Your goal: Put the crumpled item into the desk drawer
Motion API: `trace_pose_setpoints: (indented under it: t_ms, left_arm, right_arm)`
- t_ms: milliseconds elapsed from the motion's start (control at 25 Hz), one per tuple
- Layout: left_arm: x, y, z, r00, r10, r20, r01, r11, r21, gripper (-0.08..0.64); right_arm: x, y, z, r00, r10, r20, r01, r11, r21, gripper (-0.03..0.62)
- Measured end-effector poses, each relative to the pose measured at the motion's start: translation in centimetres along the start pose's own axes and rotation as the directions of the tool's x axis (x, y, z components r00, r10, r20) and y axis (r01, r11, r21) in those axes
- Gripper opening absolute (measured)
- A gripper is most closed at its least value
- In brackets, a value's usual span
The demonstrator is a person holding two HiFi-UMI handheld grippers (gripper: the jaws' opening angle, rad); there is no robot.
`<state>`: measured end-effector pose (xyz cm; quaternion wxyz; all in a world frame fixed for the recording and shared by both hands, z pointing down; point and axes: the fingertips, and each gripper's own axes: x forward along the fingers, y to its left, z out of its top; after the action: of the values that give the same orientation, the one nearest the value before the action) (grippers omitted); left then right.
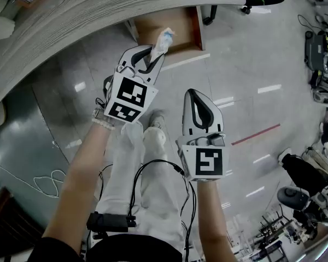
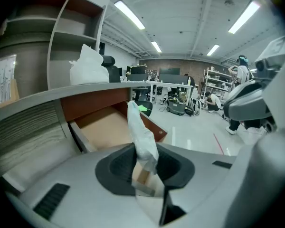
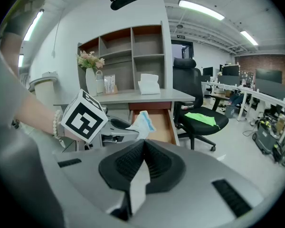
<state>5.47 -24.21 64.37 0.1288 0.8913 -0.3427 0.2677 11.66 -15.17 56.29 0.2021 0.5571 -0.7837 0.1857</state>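
Observation:
In the head view my left gripper (image 1: pixel 151 57) is shut on the crumpled white item (image 1: pixel 162 40), which sticks up from its jaws just in front of the open wooden desk drawer (image 1: pixel 197 28). The left gripper view shows the crumpled item (image 2: pixel 141 136) pinched upright between the pads of the left gripper (image 2: pixel 145 167), with the drawer (image 2: pixel 102 127) open and bare just beyond. My right gripper (image 1: pixel 200 109) hangs lower and to the right, jaws shut with nothing in them. From the right gripper (image 3: pixel 143 148) I see the crumpled item (image 3: pixel 143 121) before the drawer (image 3: pixel 164 129).
A grey desk top (image 1: pixel 71 21) curves over the drawer, with shelves (image 3: pixel 130 53) above it. An office chair with a green seat (image 3: pixel 202 118) stands right of the drawer. The person's legs (image 1: pixel 147 162) and cables are below the grippers. Machines crowd the right edge (image 1: pixel 317 53).

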Motion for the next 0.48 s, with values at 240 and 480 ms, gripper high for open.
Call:
trace_pose_setpoints:
  t_ms: [240, 480]
  left_arm:
    - [1.3, -0.3, -1.1, 0.999, -0.012, -0.038, 0.012, 1.000, 0.002, 0.095]
    - [2.2, -0.8, -1.7, 0.998, -0.022, -0.061, 0.024, 1.000, 0.018, 0.104]
  right_arm:
    - [-0.1, -0.5, -0.8, 1.000, -0.008, -0.004, 0.008, 1.000, -0.010, 0.005]
    - [-0.1, -0.7, -0.9, 1.000, -0.009, -0.001, 0.009, 1.000, 0.010, 0.005]
